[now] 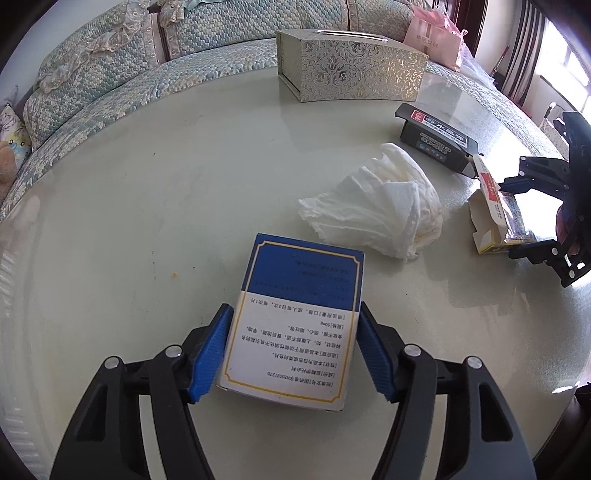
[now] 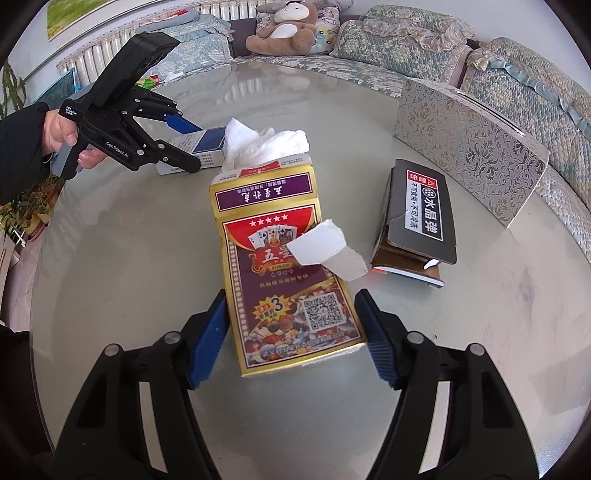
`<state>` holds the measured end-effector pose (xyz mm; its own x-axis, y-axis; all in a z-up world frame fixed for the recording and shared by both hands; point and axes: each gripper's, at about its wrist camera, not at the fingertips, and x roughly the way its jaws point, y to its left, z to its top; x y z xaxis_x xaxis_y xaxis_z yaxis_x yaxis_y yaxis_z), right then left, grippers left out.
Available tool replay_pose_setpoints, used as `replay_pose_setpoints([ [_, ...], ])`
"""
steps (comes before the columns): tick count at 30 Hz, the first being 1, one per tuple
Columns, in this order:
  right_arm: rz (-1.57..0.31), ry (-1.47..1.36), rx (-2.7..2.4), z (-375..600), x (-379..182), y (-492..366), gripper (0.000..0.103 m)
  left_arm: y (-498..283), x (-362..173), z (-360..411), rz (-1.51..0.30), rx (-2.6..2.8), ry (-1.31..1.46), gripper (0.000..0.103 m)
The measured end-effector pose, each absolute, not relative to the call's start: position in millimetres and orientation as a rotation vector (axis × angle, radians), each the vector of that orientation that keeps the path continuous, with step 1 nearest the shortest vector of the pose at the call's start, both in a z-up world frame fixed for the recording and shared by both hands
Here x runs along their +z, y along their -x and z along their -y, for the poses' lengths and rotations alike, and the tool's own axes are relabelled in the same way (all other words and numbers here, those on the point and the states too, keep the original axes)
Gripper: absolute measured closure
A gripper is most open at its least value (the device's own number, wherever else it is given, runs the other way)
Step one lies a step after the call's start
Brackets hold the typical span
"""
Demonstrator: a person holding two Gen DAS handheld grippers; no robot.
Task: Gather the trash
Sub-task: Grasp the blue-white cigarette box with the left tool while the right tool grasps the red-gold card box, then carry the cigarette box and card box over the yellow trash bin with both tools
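The left hand-held gripper (image 1: 294,306) points steeply down at the pale glossy counter (image 1: 147,221) and has a blue and white box (image 1: 291,350) between its blue pads, one pad against each long side, so it is gripping the box, which lies flat on the counter with its printed face up. The right hand-held gripper (image 2: 291,293) likewise straddles a gold and purple playing-card box (image 2: 280,266); its pads sit against the two sides near the closed end, and the box lies flat on the counter with its top flap open and a torn white flap (image 2: 325,247) sticking up from its face. A crumpled tissue (image 1: 388,210) lies on the counter between the two boxes, just beyond the far end of each. A black box (image 1: 436,138) with a white label lies farther off, to the right of the card box in the right wrist view, its lid partly open. Behind it stands a gold-patterned tissue-box holder (image 1: 351,66). In the right wrist view a hand (image 2: 62,129) in a dark sleeve holds the left tool by its grip. A quilted sofa (image 1: 92,81) curves around the counter, with a teddy bear (image 2: 284,26) sitting on it
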<state>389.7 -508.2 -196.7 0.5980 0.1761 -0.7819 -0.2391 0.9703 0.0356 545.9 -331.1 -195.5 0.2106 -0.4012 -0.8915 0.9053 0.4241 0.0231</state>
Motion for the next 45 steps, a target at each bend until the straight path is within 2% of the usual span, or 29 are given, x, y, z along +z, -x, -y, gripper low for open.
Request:
replay_pose_setpoints([
  [9, -0.868, 0.071, 0.250, 494.3, -173.5, -384.7, 0.036, -530.0, -178.3, 309.7, -0.955, -0.969, -0.593, 0.039],
  [17, -0.838, 0.087, 0.298, 451.8, -141.5, -369.1, 0.036, -500.6, -151.4, 254.4, -0.945, -0.897, -0.536, 0.039],
  [35, -0.805, 0.116, 0.452, 287.5, -99.7, -338.0, 0.036, -418.2, -111.0, 64.3, -0.974, -0.500, -0.215, 0.039],
  [45, -0.796, 0.147, 0.574, 165.5, -92.8, -336.0, 0.037, -360.0, -121.5, -54.1, -0.981, -0.238, -0.050, 0.039],
])
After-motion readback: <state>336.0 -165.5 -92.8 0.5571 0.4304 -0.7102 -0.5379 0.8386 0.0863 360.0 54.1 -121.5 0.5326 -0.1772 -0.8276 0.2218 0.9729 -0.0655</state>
